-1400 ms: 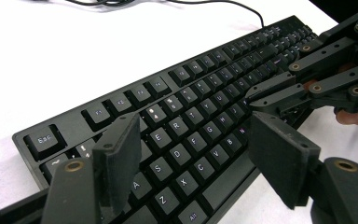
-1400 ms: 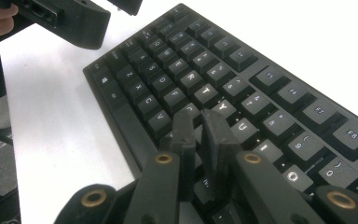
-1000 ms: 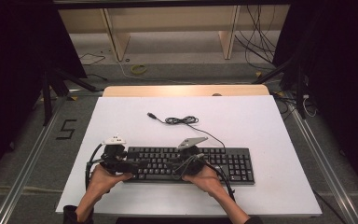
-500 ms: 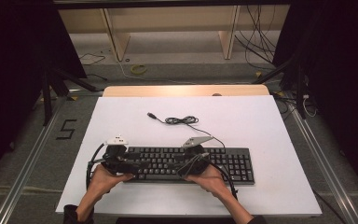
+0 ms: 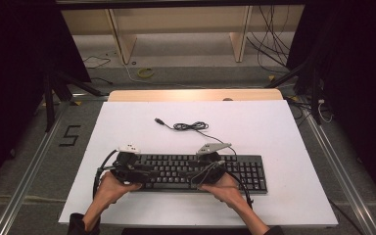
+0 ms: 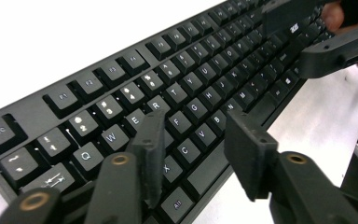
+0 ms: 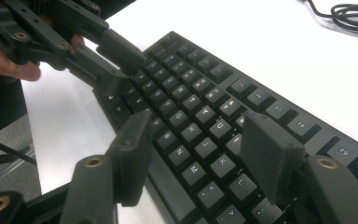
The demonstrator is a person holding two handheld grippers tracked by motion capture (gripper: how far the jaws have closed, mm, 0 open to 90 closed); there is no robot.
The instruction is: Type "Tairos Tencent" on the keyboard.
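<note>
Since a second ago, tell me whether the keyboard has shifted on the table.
No. The keyboard lies at the same spot against the white table edges and the coiled cable.

Item count for the work surface: one black keyboard (image 5: 196,171), fitted with one cable (image 5: 188,126) that forms one loose coil and ends in one plug. One white table top (image 5: 274,127) carries the keyboard. Two hand-held grippers are present: one left gripper (image 5: 127,171) and one right gripper (image 5: 210,169). Each gripper has two black jaws, four jaws in total, and each is held by one hand, two hands in total. One grey three-cornered plate (image 5: 214,147) sits on the right gripper. On the floor to the left of the table there is one marking, the numeral 5 (image 5: 70,135). Beyond the table stand two wooden uprights.
</note>
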